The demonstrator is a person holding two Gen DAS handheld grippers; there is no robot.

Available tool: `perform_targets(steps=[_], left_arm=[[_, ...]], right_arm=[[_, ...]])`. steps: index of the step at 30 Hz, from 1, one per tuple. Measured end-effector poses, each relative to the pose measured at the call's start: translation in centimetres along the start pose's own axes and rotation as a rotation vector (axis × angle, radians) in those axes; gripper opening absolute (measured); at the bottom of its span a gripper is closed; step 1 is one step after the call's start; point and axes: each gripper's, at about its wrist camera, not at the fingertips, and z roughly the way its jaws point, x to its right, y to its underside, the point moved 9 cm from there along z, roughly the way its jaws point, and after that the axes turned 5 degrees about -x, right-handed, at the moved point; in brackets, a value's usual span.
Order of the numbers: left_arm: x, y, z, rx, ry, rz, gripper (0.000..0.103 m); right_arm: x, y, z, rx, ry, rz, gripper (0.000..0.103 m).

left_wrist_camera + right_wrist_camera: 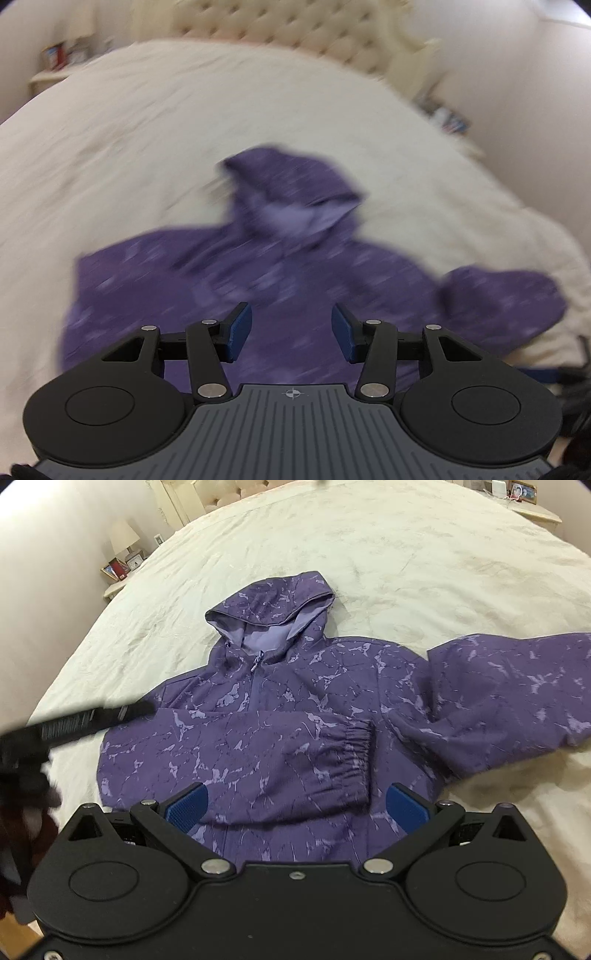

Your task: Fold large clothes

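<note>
Purple hooded jacket (280, 716) flat on cream bedspread (406, 554) (one sleeve folded across chest). Left gripper (291, 332) parted, empty; right gripper (295, 808) wide apart, empty.

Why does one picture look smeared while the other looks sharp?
Left wrist view: motion blur streaks the purple marbled hooded jacket and cream quilted bedspread; its own tongs stay sharp. Right wrist view: jacket crisp; fisheye bends the bed's edges.

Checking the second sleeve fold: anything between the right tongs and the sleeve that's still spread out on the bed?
Nothing visible. The right tongs stand open over the purple jacket; the spread sleeve lies bare on the cream bedspread. The other sleeve is already folded across the chest, clear of that path.
</note>
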Motion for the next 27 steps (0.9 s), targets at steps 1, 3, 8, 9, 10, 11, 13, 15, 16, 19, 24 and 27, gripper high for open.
perform_targets(steps=[1,3,8,9,10,11,13,15,16,19,24,27], left_arm=[[-1.4,0.6,0.5,-0.025,-0.031,-0.005,0.046],[-4.2,1.8,1.2,-0.075,-0.088,-0.020,0.046],[-9.8,4.5,0.3,-0.132,-0.152,-0.128,0.046],[-10.7,5.0,0.0,-0.134,-0.160,-0.146,0.046],[-11.4,5.4,-0.3,-0.137,-0.168,-0.158,0.046],[-12.0,5.6,-0.6,-0.139,-0.174,-0.167,0.046],[-13.1,6.2,-1.1,-0.141,-0.185,-0.179,0.046],[-14.0,6.3,-1.7,-0.140,-0.189,-0.185,0.046],[-14.2,6.3,-1.8,-0.139,-0.190,-0.187,0.046],[-15.2,5.9,-2.2,-0.126,-0.177,-0.201,0.046],[-16.2,4.6,-1.4,-0.110,-0.140,-0.219,0.047],[-16.4,3.8,-0.1,-0.119,-0.116,-0.205,0.047]], right_arm=[[0.1,-0.1,0.7,-0.007,-0.001,0.005,0.102],[0.5,-0.5,2.3,-0.029,0.002,0.026,0.102],[2.3,-1.1,6.9,-0.080,0.037,0.083,0.093],[2.8,-1.0,7.9,-0.097,0.062,0.096,0.092],[3.2,-0.9,8.7,-0.119,0.080,0.107,0.091],[3.5,-0.7,9.5,-0.144,0.096,0.116,0.086],[3.8,-0.6,10.6,-0.173,0.123,0.117,0.064],[3.5,-0.7,10.8,-0.187,0.160,0.076,0.039],[3.1,-1.0,10.6,-0.186,0.154,0.053,0.037],[2.0,-2.7,8.7,-0.117,0.163,-0.041,0.028],[3.3,-4.6,8.0,-0.078,0.260,-0.035,0.020],[3.7,-4.4,9.0,-0.124,0.282,0.002,0.029]])
